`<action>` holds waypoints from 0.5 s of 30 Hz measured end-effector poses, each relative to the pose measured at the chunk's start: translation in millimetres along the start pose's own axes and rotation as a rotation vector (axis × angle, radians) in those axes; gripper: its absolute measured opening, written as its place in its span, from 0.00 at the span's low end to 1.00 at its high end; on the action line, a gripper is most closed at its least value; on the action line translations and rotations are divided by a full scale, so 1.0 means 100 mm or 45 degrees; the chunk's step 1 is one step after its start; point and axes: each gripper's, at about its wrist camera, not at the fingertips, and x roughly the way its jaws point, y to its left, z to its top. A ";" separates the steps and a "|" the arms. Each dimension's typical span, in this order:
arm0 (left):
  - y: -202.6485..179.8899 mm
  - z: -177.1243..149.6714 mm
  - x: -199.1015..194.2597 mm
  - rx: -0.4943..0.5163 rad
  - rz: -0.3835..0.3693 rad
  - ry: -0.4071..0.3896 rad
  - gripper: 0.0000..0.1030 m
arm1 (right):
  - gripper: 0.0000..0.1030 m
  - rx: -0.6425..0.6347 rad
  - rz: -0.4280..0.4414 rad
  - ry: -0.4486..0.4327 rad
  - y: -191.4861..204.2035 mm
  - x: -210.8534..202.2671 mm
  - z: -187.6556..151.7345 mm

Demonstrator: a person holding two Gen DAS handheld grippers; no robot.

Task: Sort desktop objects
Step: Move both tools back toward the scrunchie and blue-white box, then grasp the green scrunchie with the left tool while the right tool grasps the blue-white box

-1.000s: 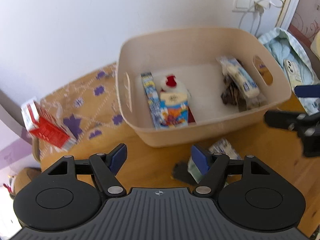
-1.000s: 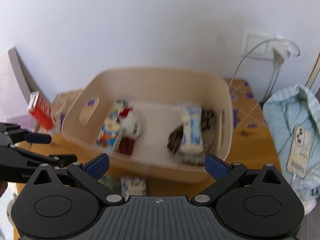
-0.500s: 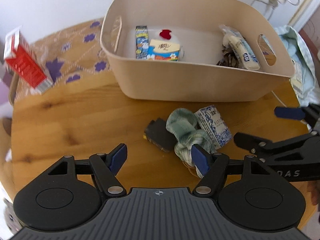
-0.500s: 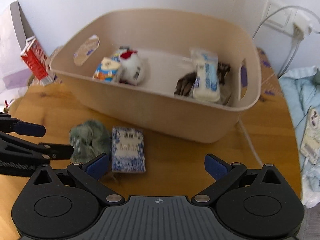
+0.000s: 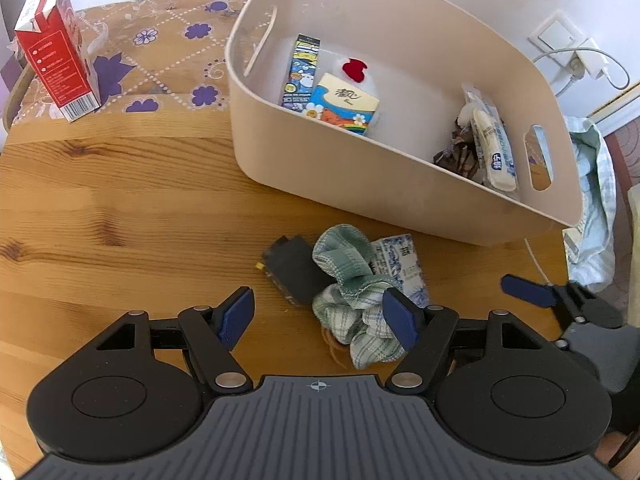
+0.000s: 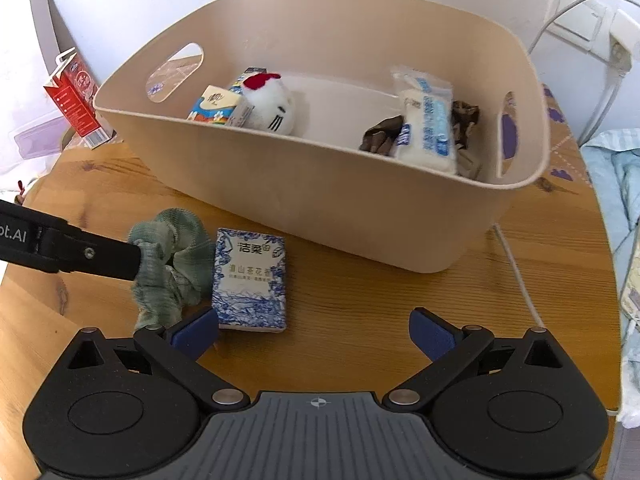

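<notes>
Three things lie on the wooden table in front of a beige bin: a dark grey block, a crumpled green-and-white cloth and a blue-and-white tissue pack. My left gripper is open just above the table. The cloth's near end lies by its right pad and the block is just ahead. In the right wrist view, one left finger overlaps the cloth. My right gripper is open with nothing between its pads, and the tissue pack sits ahead of its left pad.
The bin holds a tissue pack, a slim box, a white plush with a red top, a wrapped snack and a dark wrapper. A red carton stands at the far left. A white cable and light-blue fabric lie to the right.
Both grippers have sunk toward the table and tilted down. The loose things, first half hidden, now lie in full view just ahead. The left view has rolled. Nothing was grasped.
</notes>
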 end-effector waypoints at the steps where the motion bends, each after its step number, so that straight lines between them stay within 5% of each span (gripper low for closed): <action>1: -0.01 -0.01 0.01 -0.014 -0.006 0.002 0.70 | 1.00 -0.001 0.005 0.005 0.02 0.03 0.00; 9: -0.09 0.05 0.06 -0.074 -0.058 0.024 0.70 | 1.00 0.007 0.026 0.016 0.08 0.21 0.06; 15: -0.07 0.08 0.31 -0.042 0.043 0.087 0.70 | 1.00 -0.008 0.007 0.033 0.07 0.30 0.07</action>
